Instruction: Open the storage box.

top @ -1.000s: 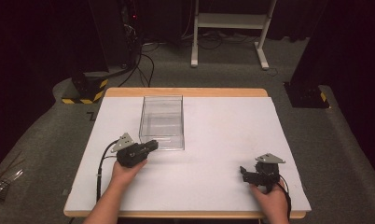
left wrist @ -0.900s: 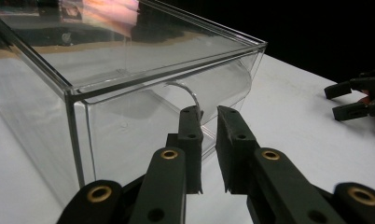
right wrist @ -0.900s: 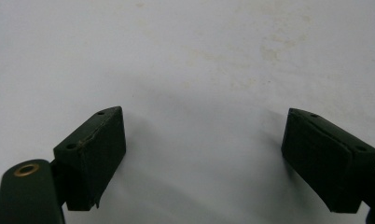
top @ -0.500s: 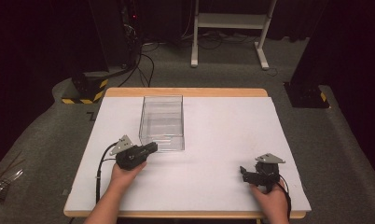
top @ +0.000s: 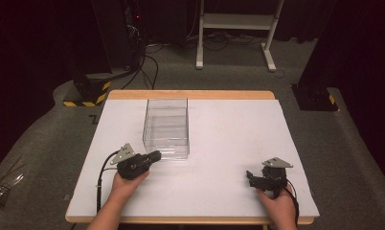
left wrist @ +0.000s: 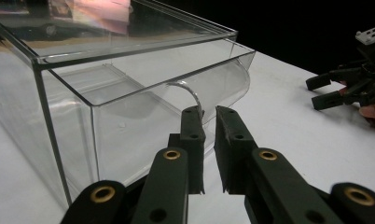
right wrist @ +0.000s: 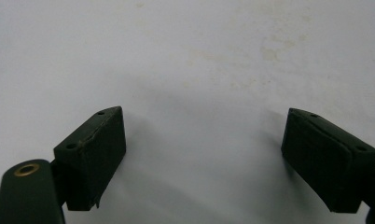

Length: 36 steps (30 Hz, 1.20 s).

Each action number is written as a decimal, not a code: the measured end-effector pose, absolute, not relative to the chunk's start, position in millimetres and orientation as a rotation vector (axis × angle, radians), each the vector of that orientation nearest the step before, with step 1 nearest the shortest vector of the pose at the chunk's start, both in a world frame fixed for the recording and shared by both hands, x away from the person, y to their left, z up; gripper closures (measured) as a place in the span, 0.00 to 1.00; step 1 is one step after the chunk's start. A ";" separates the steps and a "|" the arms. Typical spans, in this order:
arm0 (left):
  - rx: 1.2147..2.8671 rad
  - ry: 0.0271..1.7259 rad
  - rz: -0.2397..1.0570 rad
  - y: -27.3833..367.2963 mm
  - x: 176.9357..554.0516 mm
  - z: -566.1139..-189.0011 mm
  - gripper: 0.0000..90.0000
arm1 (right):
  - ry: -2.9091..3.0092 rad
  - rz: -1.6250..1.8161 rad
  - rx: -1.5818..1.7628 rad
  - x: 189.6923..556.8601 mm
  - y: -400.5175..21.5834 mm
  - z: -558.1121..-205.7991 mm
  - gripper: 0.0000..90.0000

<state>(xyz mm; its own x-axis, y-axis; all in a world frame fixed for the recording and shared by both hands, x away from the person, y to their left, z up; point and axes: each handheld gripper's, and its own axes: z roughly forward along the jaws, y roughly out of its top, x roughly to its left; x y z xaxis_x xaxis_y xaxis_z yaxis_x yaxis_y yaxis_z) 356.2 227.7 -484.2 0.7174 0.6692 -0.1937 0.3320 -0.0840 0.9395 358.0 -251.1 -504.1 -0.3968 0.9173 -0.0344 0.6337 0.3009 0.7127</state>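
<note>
A clear plastic box stands on the white table, left of the middle. My left gripper points at its near right corner, held by a hand. In the left gripper view the box has a thin, curved clear handle on its front. My left gripper has its jaws nearly together, with the handle's lower end running in between the tips. My right gripper rests near the table's front right edge. It stands wide open over bare white tabletop with nothing between the jaws.
The right gripper appears far off in the left gripper view, past the box. Beyond the table are a grey carpet, a white stand, black equipment with cables and a yellow-black striped base.
The left gripper has shifted only slightly at the box's front. The right hand and its gripper have kept still.
</note>
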 end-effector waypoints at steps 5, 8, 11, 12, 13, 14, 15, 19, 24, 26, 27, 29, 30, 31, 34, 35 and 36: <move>1.703 0.800 0.335 227.7 348.2 -482.7 0.91 | 2.135 0.867 1.382 357.9 -251.0 -504.1 0.16; 1.711 0.792 0.335 227.6 342.4 -482.4 0.91 | 2.135 0.867 1.383 357.9 -251.1 -504.1 0.15; 1.714 0.788 0.332 227.5 336.6 -482.3 0.91 | 2.135 0.867 1.383 357.9 -251.1 -504.1 0.16; 1.716 0.786 0.331 227.7 335.0 -482.1 0.91 | 2.135 0.867 1.382 357.9 -251.0 -504.1 0.16; 1.712 0.788 0.325 227.5 333.1 -482.3 0.92 | 2.135 0.867 1.382 357.9 -251.1 -504.1 0.16; 1.715 0.786 0.323 227.5 331.3 -482.4 0.92 | 2.135 0.867 1.382 357.9 -251.1 -504.1 0.16; 1.714 0.786 0.323 227.1 329.0 -482.4 0.92 | 2.135 0.867 1.382 357.9 -251.0 -504.0 0.16; 1.726 0.774 0.319 226.9 322.2 -481.4 0.92 | 2.135 0.867 1.380 357.9 -251.1 -504.1 0.16; 1.731 0.764 0.310 226.7 313.2 -481.4 0.92 | 2.136 0.867 1.379 357.9 -251.1 -504.0 0.16; 1.734 0.759 0.305 226.9 309.7 -481.0 0.92 | 2.135 0.867 1.379 357.9 -251.1 -504.0 0.16; 1.738 0.755 0.300 226.6 307.3 -480.9 0.92 | 2.136 0.867 1.378 357.8 -251.1 -504.0 0.16; 1.741 0.752 0.302 226.3 303.9 -480.9 0.92 | 2.136 0.867 1.378 357.8 -251.1 -504.0 0.16; 1.744 0.748 0.297 226.6 301.7 -480.8 0.92 | 2.136 0.867 1.378 357.8 -251.0 -504.0 0.16; 1.748 0.744 0.301 226.6 300.5 -480.8 0.93 | 2.136 0.867 1.377 357.8 -251.1 -504.0 0.16; 1.752 0.740 0.297 227.4 295.8 -480.4 0.93 | 2.135 0.868 1.377 357.7 -251.0 -504.1 0.16; 1.752 0.739 0.293 227.9 294.3 -480.4 0.93 | 2.135 0.868 1.378 357.7 -250.9 -504.1 0.16; 1.751 0.741 0.288 228.1 292.7 -480.4 0.92 | 2.135 0.868 1.380 357.5 -250.8 -504.0 0.16</move>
